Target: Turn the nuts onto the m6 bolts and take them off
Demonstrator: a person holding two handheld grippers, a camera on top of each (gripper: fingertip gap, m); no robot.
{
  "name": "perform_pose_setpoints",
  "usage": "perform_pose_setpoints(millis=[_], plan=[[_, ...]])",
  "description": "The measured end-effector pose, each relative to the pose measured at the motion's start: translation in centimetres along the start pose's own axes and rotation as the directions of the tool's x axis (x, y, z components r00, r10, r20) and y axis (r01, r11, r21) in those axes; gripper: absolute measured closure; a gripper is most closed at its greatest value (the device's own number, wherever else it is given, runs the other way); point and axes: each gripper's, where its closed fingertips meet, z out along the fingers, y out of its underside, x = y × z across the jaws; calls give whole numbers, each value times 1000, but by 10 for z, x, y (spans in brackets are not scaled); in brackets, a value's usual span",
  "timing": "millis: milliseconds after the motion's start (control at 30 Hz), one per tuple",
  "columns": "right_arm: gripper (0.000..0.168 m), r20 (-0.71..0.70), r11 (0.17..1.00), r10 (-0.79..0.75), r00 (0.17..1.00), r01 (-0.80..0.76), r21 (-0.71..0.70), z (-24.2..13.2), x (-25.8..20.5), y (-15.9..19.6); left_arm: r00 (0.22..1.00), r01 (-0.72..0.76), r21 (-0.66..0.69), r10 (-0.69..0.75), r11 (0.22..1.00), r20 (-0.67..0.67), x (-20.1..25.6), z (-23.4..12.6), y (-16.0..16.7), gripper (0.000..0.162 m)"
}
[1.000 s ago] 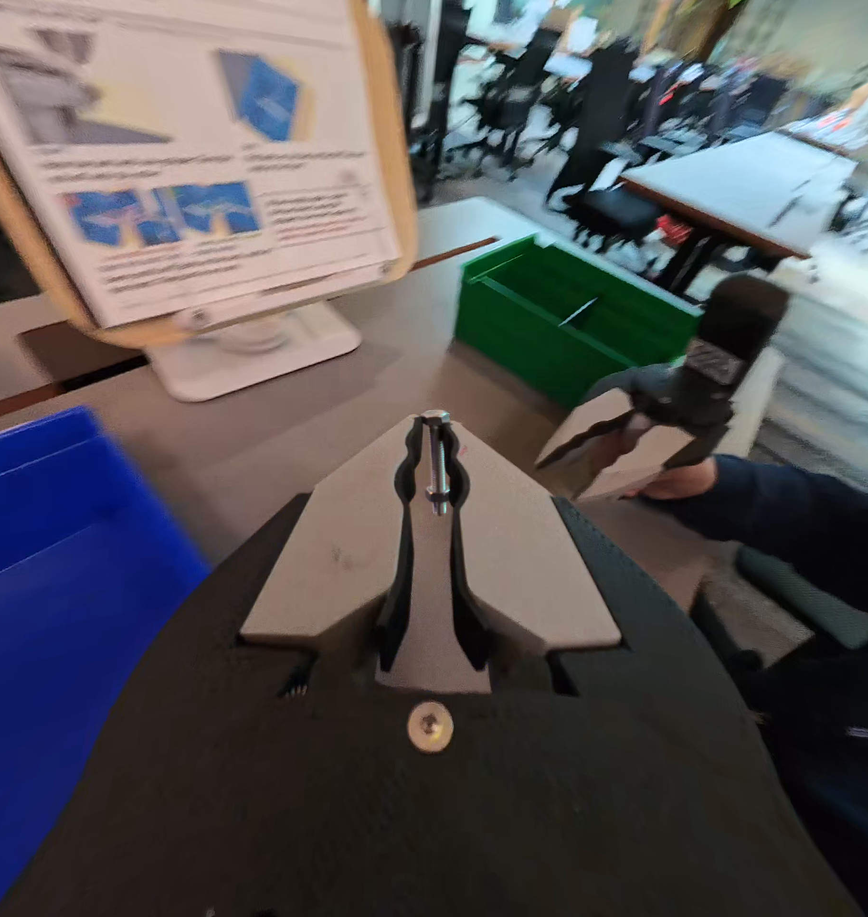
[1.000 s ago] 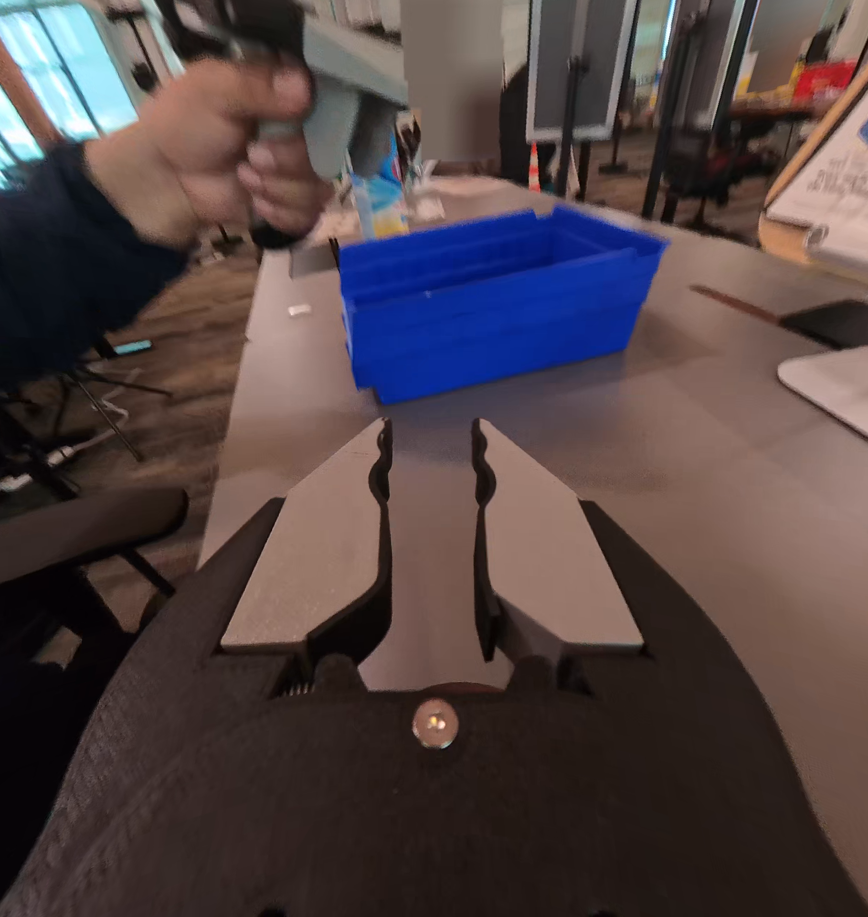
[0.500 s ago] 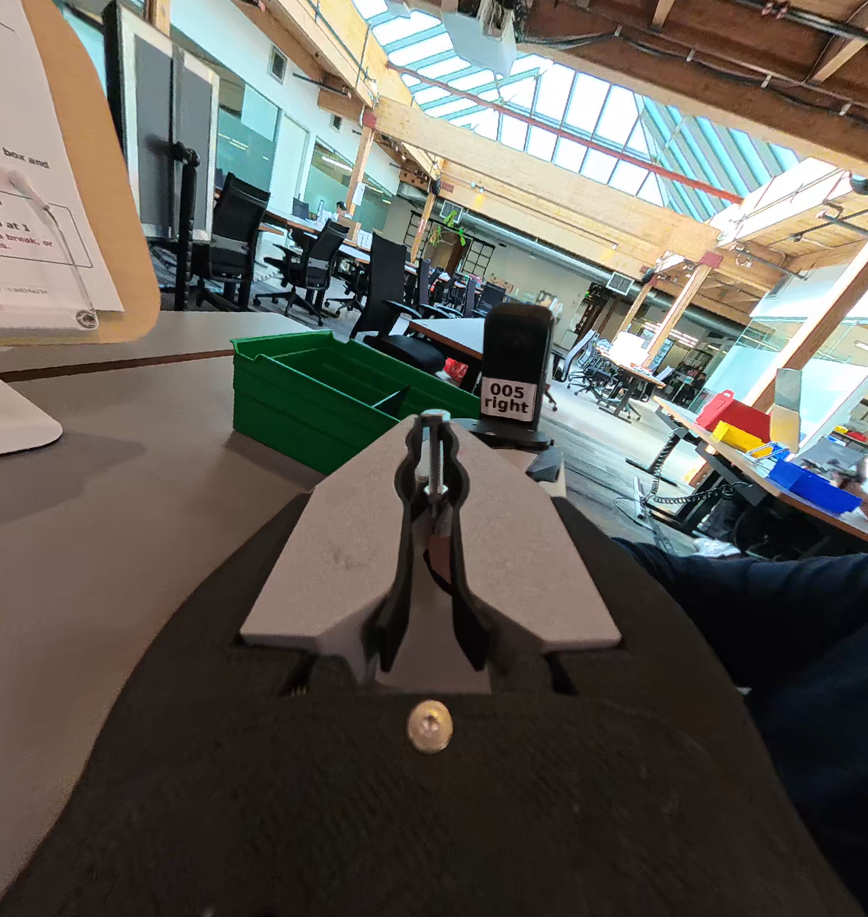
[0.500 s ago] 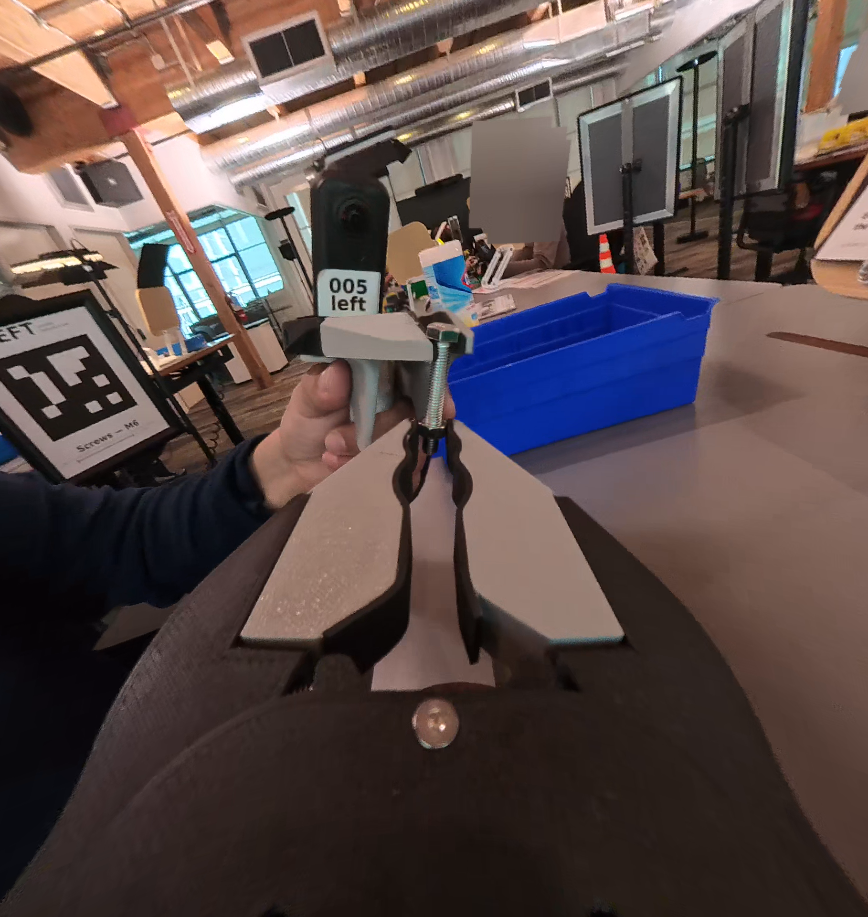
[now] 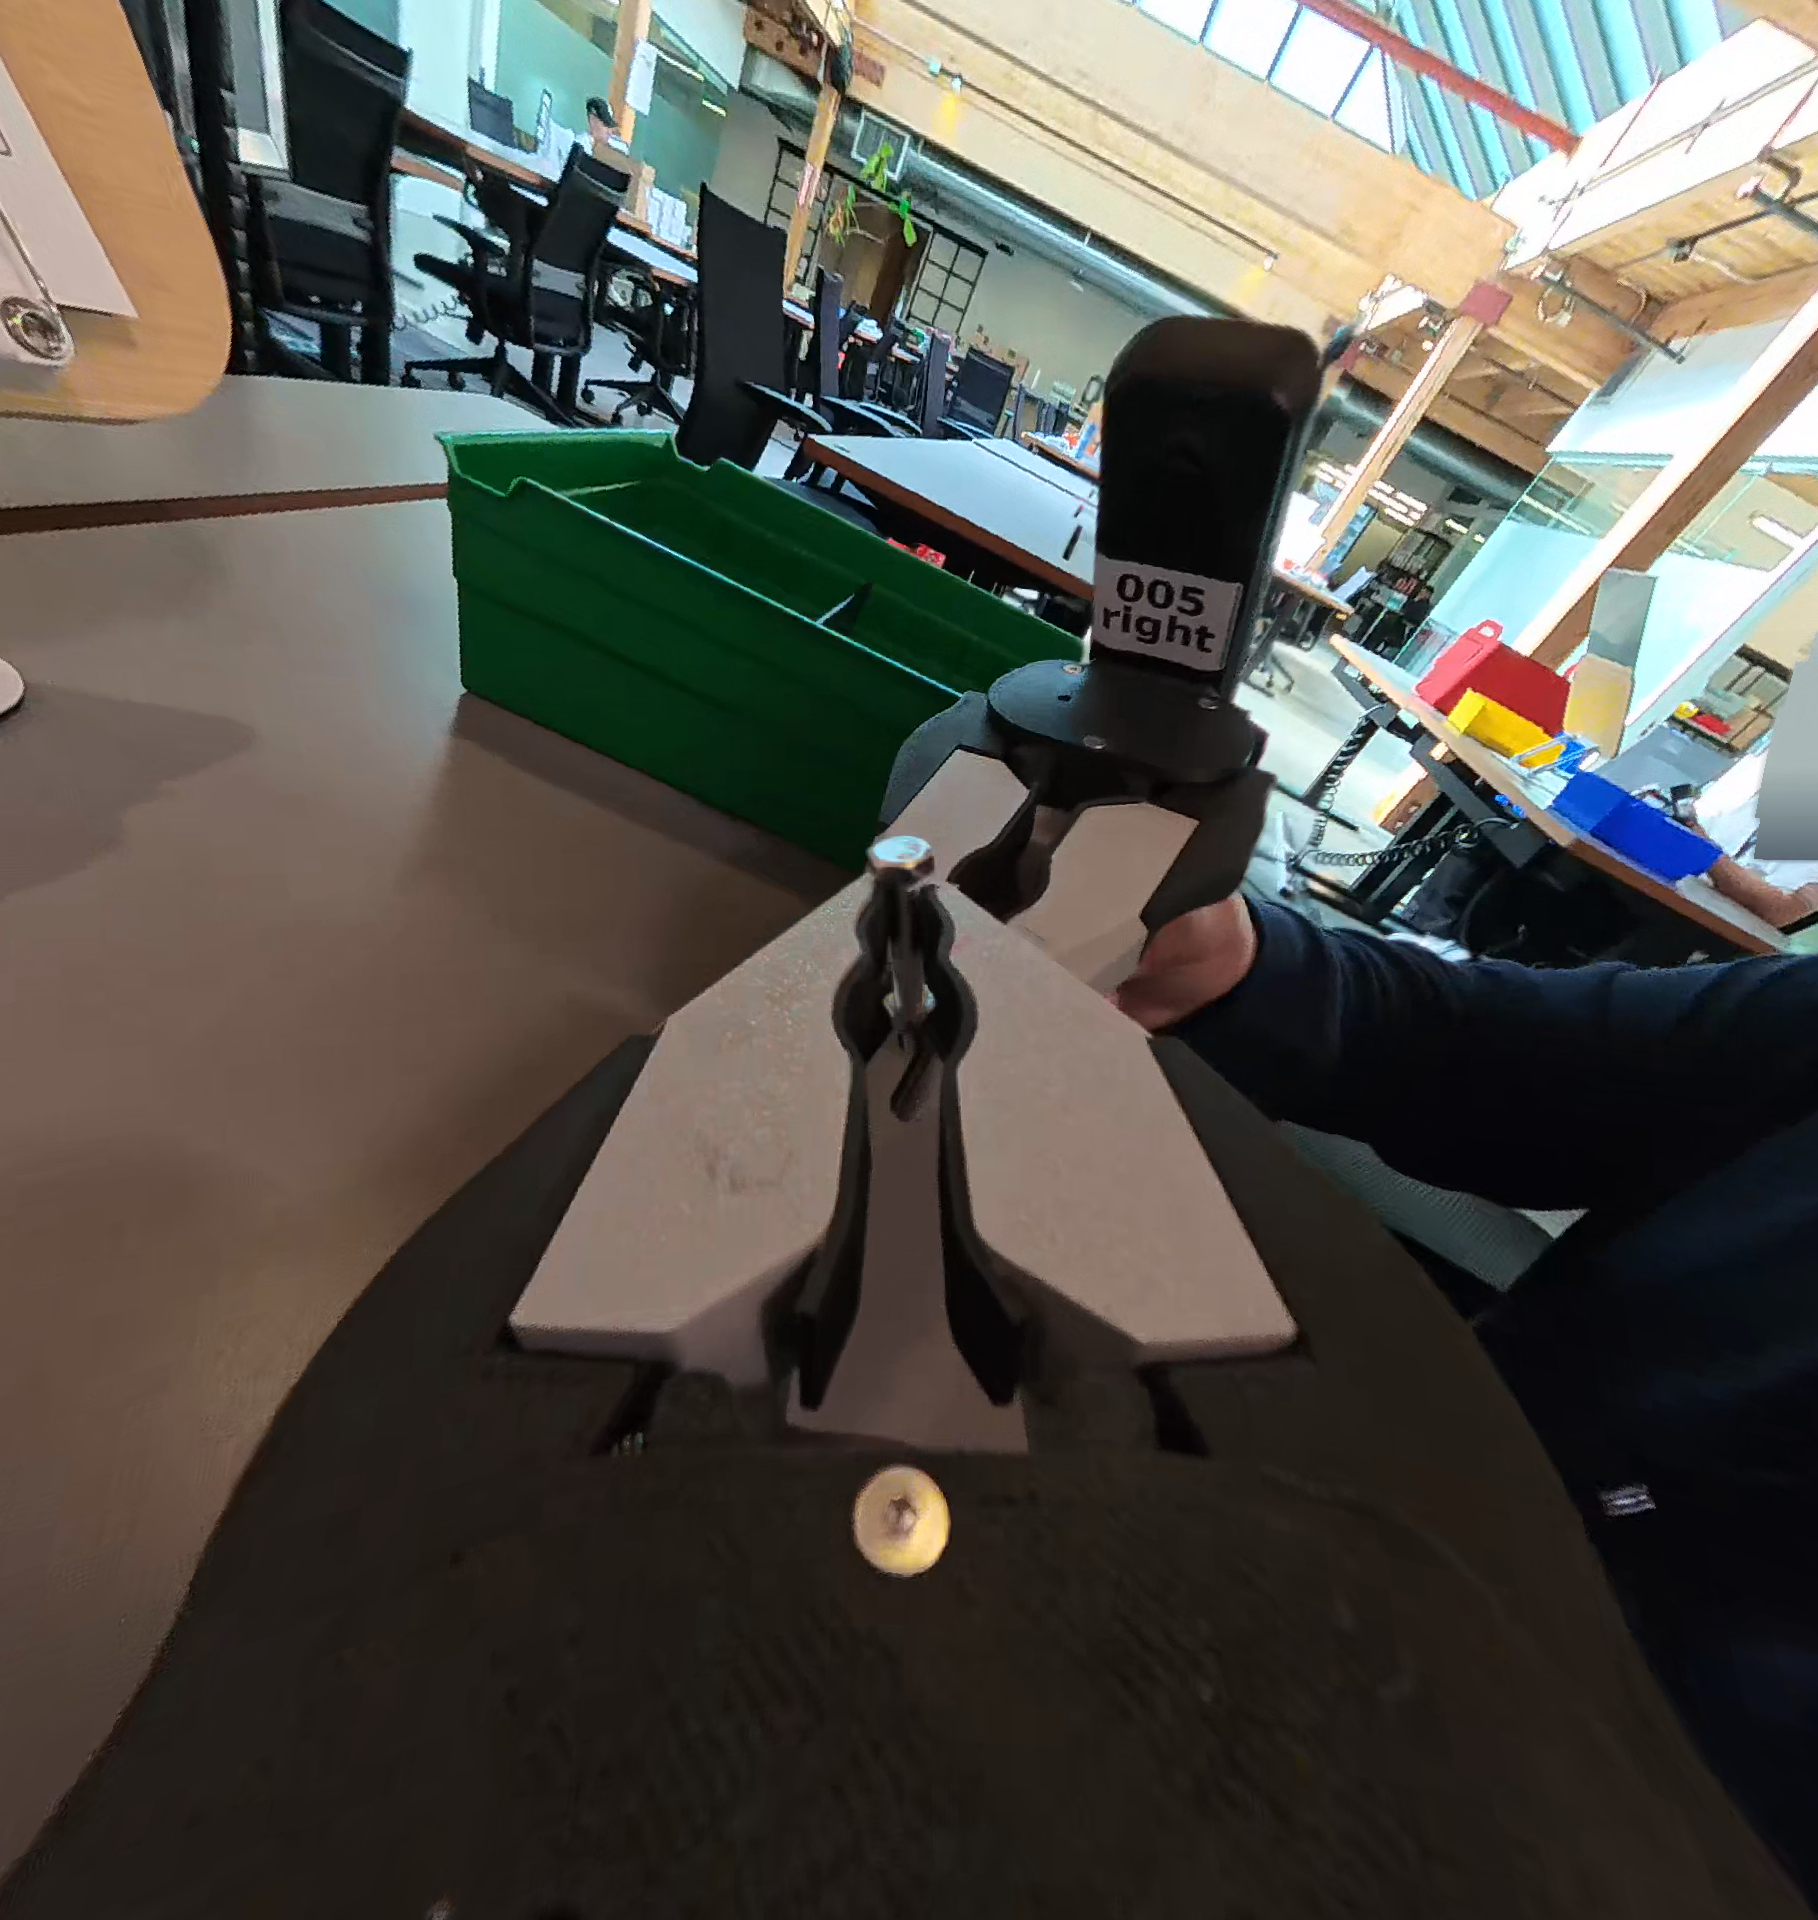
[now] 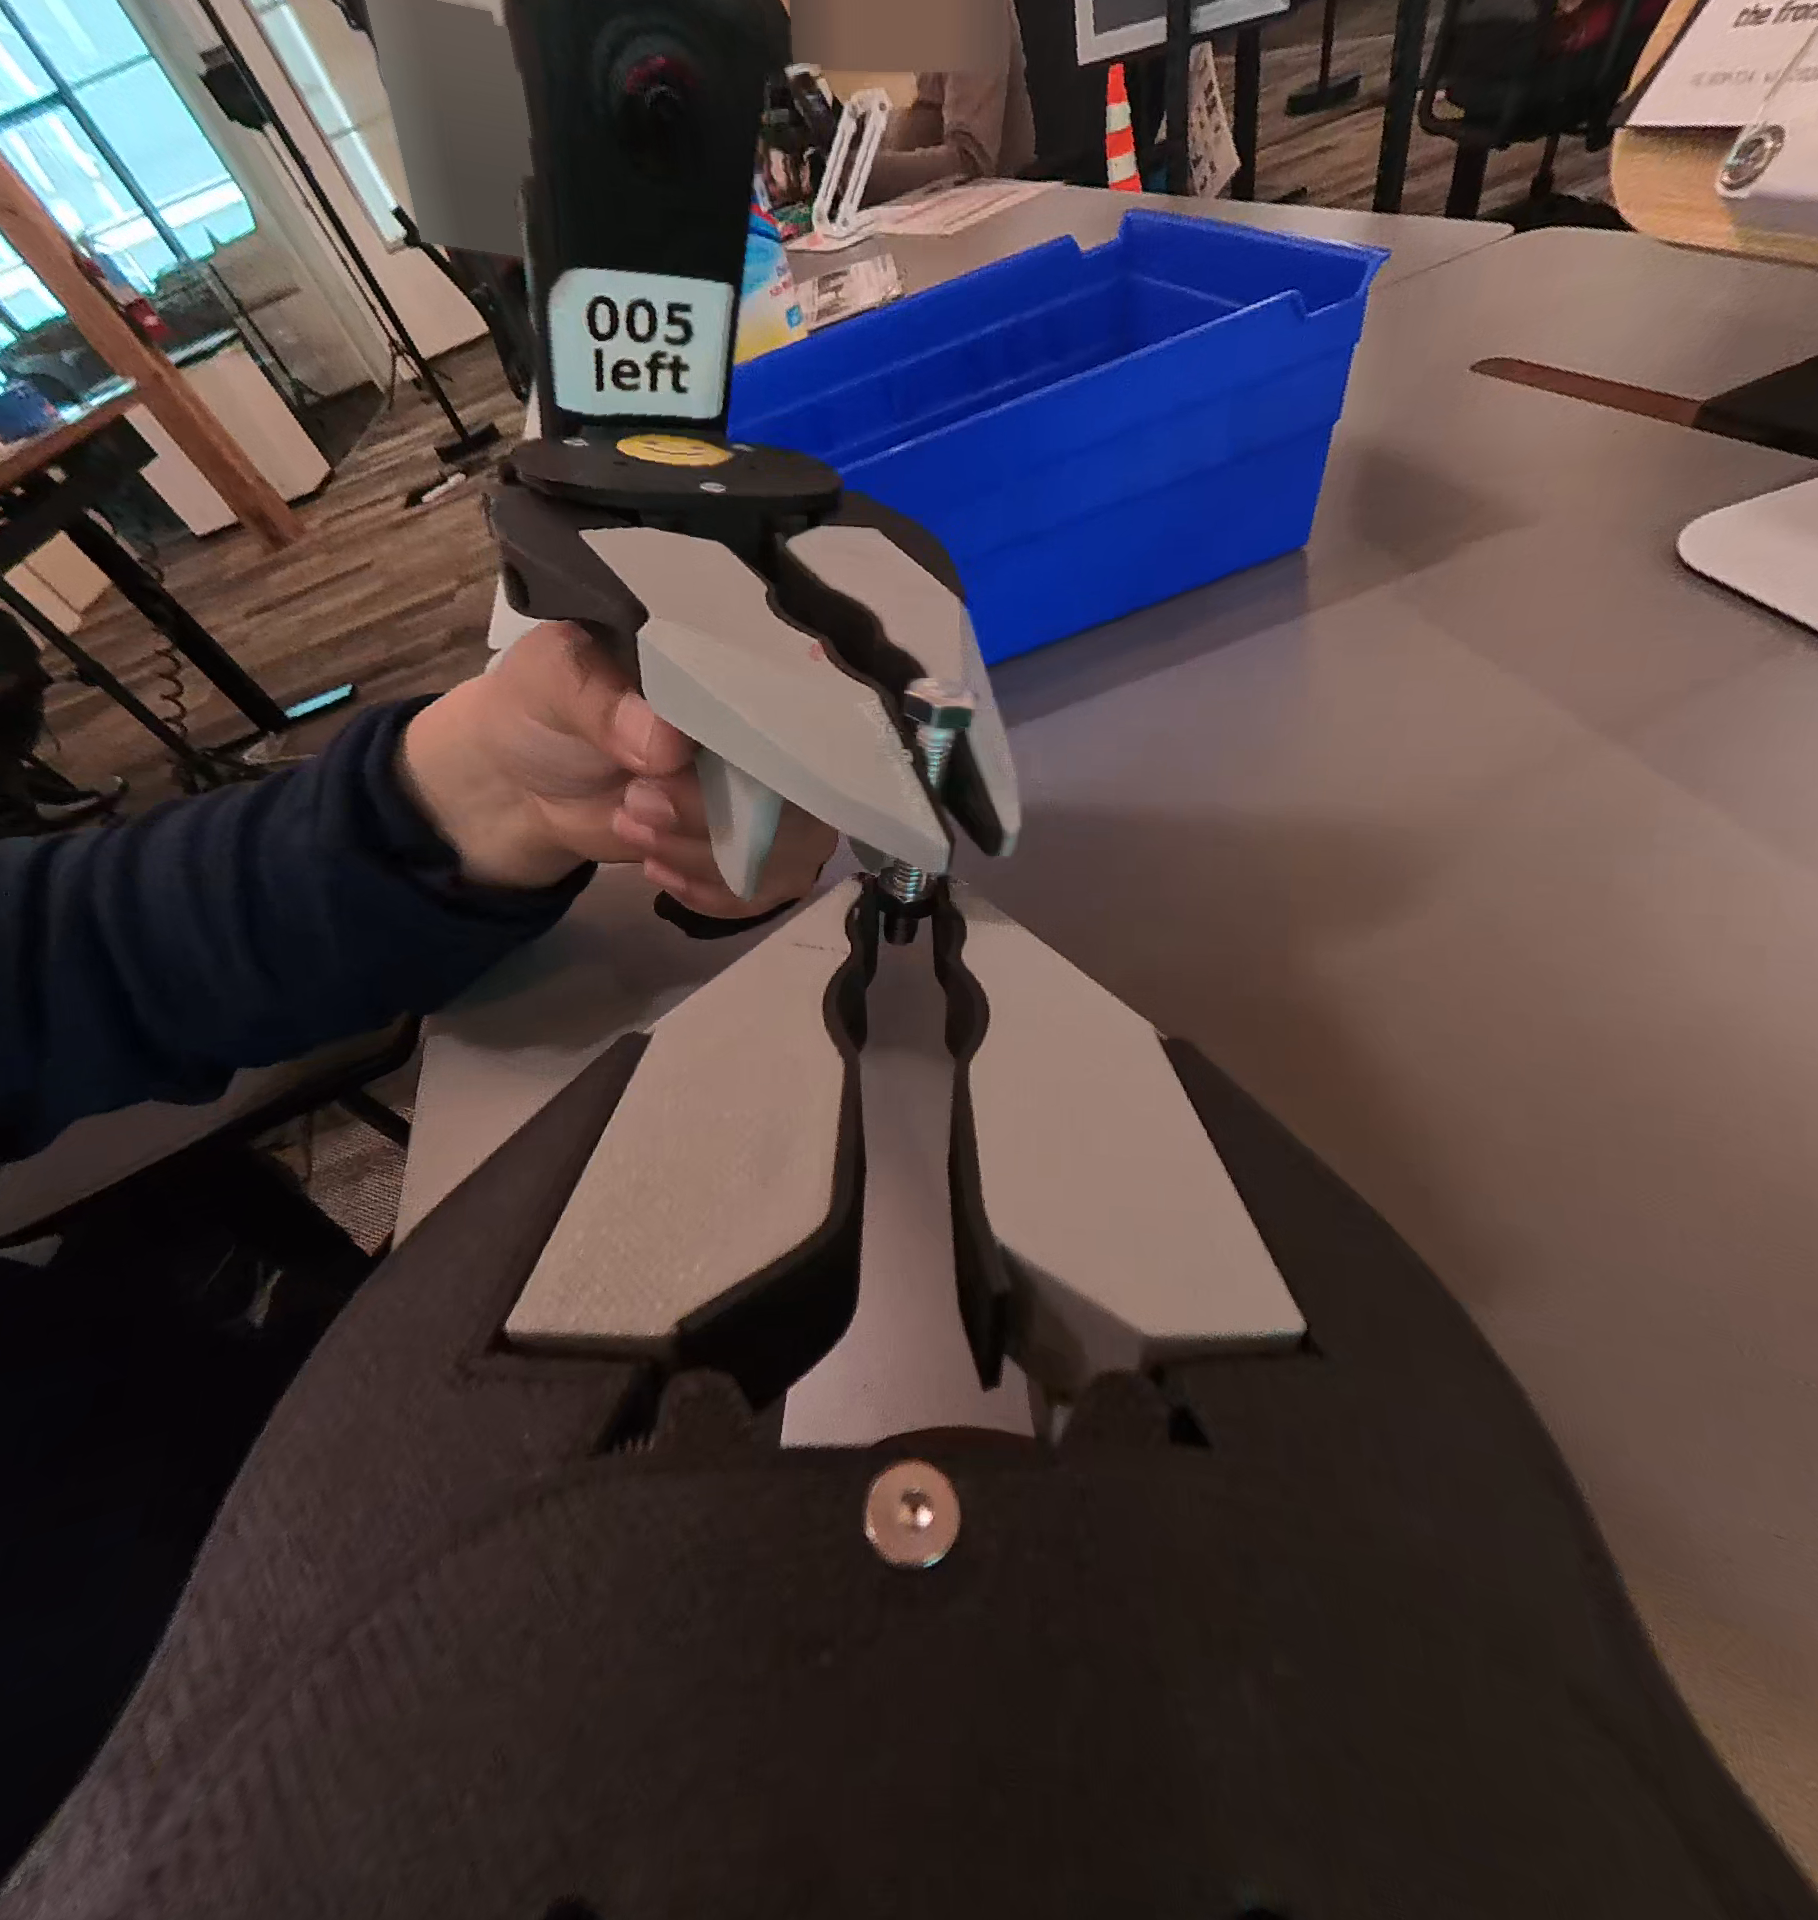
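The left gripper point(image 5: 903, 940) has its fingers point(image 5: 759, 1122) clamped on a silver bolt point(image 5: 902, 914), which stands nearly upright with its hex head just above the fingertips and its threaded end reaching down below them. In the right wrist view the same bolt point(image 6: 931, 758) shows between the left gripper's point(image 6: 946, 821) grey fingers, head up, with the thread sticking out underneath. The right gripper point(image 6: 903, 914) meets that thread from below: its fingers point(image 6: 718, 1132) are drawn close together around a small dark piece at the bolt's lower end, though whether this is a nut, and whether they truly pinch it, I cannot tell. A hand point(image 6: 562, 769) in a dark blue sleeve point(image 6: 188, 894) holds the left gripper's handle; another hand point(image 5: 1191, 961) holds the right gripper point(image 5: 1040, 894), seen in the left wrist view just beyond the bolt. Both grippers hang above the grey bench point(image 6: 1456, 883). A blue bin point(image 6: 1092, 457) sits on the bench behind the left gripper, and a green bin point(image 5: 697, 634) sits behind the right one. A white stand base point(image 6: 1778, 561) lies at the bench's edge of view.
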Motion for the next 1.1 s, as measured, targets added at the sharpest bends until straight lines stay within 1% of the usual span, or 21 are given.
perform_pose_setpoints(millis=[133,233,300,367,433,500,667,833,1033,1100], plan=[[162,26,999,23,999,-24,29,-3,-1,-6,998,-70,32,70,997,3,4,-4,-5,158],[162,37,1000,15,999,-16,21,-2,-3,-4,998,-52,71,53,996,-18,5,-8,-4,158],[162,76,998,39,996,-42,36,-2,-8,-6,998,-55,91,58,994,-26,9,-11,-6,159],[163,121,995,66,990,-74,63,-4,-12,-11,997,-67,140,72,988,-30,13,-14,-12,159],[166,164,990,74,984,-92,109,-10,-17,-19,996,-18,207,35,978,-78,18,-20,-22,158],[166,185,985,83,979,-109,135,-13,-18,-24,993,33,238,-6,971,-114,19,-22,-26,159],[166,174,984,60,983,-88,155,-14,-19,-27,994,15,258,13,966,-108,21,-23,-28,158],[166,171,986,39,984,-66,155,-16,-22,-28,993,-1,245,29,969,-111,23,-26,-28,158],[167,195,975,75,978,-113,192,-25,-18,-35,992,30,228,-2,973,-124,21,-29,-26,158],[168,212,962,83,974,-134,238,-31,-18,-42,995,35,207,-14,978,-104,15,-31,-23,158]])
